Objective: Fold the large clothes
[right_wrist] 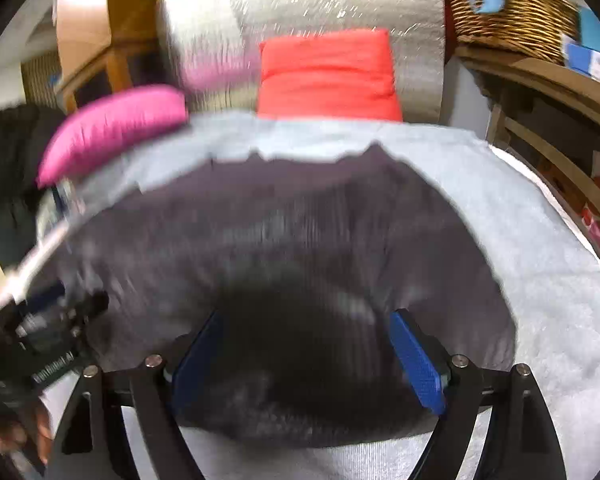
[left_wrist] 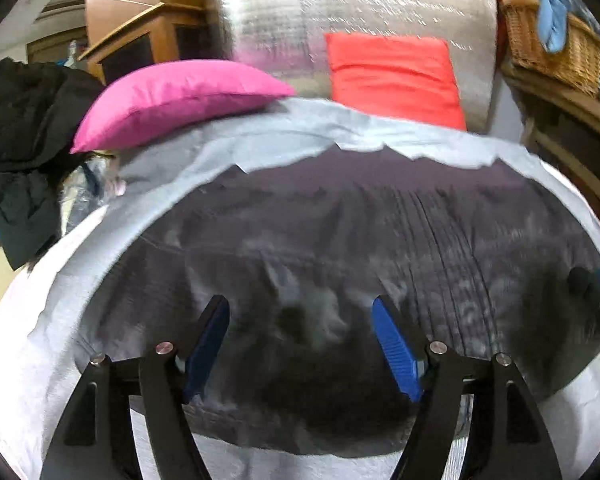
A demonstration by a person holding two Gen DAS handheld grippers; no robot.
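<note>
— Start with the claws. How does the left one stand?

— The left gripper point(left_wrist: 300, 320) fills the bottom of its own view, its two blue pads point(left_wrist: 396, 354) spread wide apart with nothing between them. It hangs over the dark grey garment point(left_wrist: 340, 240); whether the tips touch the cloth I cannot tell.

— And the other?

— The right gripper point(right_wrist: 304, 336) looks the same in the lower middle of its view: blue pads point(right_wrist: 418, 364) far apart, gripping nothing, dark fabric under the gap. Its picture is smeared with blur, so contact is unclear there too.

— Where does the garment lie?

— Spread across the centre of both views, on a pale grey sheet point(left_wrist: 40, 340) that shows around it on every side. Its far edge is jagged, running across the middle of the frame.

— Do the claws see each other?

— Partly. A black-and-blue piece of the right one pokes in at the right edge of the left view, and the left one sits at the lower left of the right view.

— Farther out?

— A pink pillow point(left_wrist: 172, 100) at the upper left, resting on the sheet's far edge. A red cushion point(left_wrist: 396, 76) at upper centre, leaning on a silvery backrest point(left_wrist: 300, 12). A wicker basket point(left_wrist: 552, 44) at the upper right, with blue cloth hanging in it. Black clothing point(left_wrist: 24, 128) piled at the left edge.
</note>
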